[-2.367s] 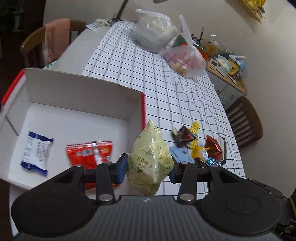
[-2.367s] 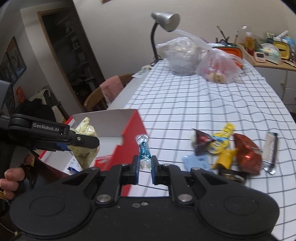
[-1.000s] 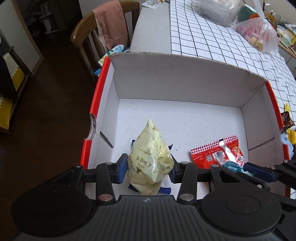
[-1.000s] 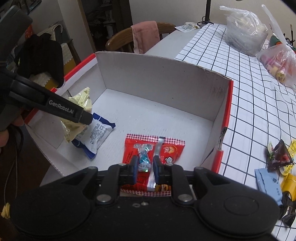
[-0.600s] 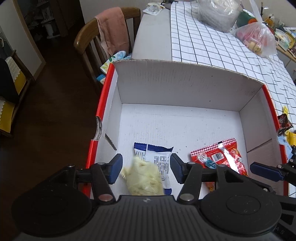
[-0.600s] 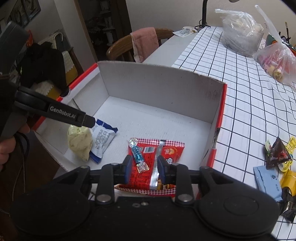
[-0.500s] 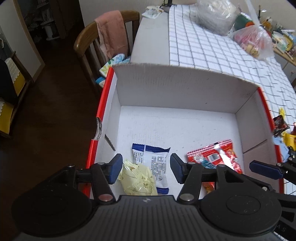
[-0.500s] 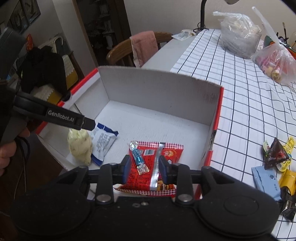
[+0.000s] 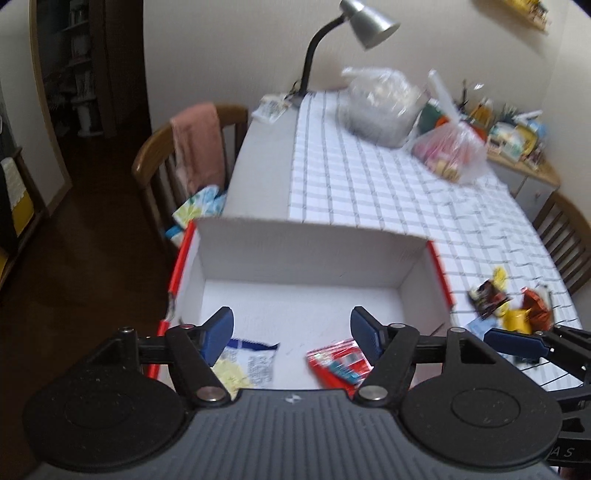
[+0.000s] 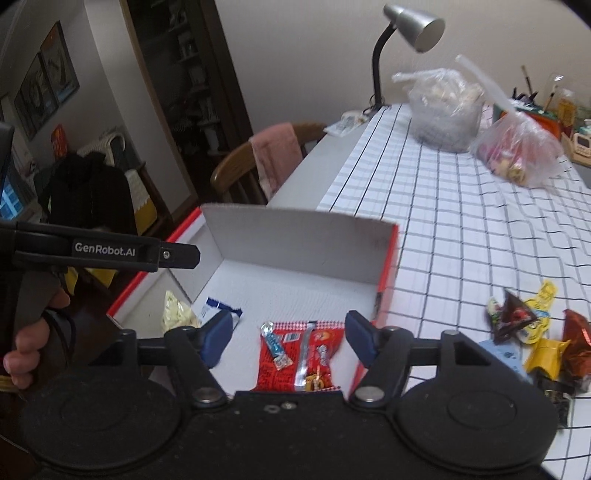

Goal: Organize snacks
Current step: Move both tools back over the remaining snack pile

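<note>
Left tool spread, holding nothing | right tool spread, holding nothing | both above white box on tabletop | in box: yellow packet, blue-white packet, red packet under blue candy | loose snacks right of box

We see a long table under a checked cloth, a grey gooseneck lamp at its far end, a wooden chair draped in pink cloth, and pale walls.
</note>
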A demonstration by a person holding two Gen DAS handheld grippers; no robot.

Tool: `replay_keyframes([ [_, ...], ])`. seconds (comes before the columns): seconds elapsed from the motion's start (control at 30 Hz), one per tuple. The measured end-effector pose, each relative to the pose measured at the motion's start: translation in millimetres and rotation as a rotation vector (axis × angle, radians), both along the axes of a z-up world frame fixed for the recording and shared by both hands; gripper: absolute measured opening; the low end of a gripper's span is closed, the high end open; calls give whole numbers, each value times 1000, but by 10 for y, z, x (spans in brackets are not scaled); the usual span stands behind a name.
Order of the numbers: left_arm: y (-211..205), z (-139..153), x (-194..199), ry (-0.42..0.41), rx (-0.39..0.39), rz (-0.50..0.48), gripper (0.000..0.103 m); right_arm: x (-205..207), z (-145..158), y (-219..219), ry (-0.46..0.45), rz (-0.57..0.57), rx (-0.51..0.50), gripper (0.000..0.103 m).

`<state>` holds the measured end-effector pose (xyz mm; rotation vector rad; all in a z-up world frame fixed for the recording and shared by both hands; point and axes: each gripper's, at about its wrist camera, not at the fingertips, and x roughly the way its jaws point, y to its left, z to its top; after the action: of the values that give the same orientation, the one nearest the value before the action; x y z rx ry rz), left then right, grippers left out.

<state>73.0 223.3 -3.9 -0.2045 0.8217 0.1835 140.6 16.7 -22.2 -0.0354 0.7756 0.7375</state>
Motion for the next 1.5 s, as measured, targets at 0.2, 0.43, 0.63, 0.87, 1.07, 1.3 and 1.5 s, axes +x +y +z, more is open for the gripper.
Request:
replay_keyframes([
  [0.2,-251,88,-37,-37,2,-52,73,-32,124,-267,-36,-55,31,85],
  [0.43,-588,132,-55,-80,11,-102,74,-66,212,-596,-101,-130,43,102],
  [0.63,-914,159,-24,-113,5,-153,79,-88,204,-994,-143,-196,47,103],
  [0.87,-1357,77,108,-102,-32,-206,83,-15,124,-1607,-148,-308,53,103],
  [1.07,-1764,-62,284,-53,-37,-207,83,102,5,-2046,-166,-367,-10,103],
  [1.3,-2223,-282,528,5,-17,-191,83,352,-165,-2487,-149,-394,-68,103],
  [1.5,-2527,-538,784,72,-3,-164,83,631,-337,-2871,-103,-434,-59,103],
])
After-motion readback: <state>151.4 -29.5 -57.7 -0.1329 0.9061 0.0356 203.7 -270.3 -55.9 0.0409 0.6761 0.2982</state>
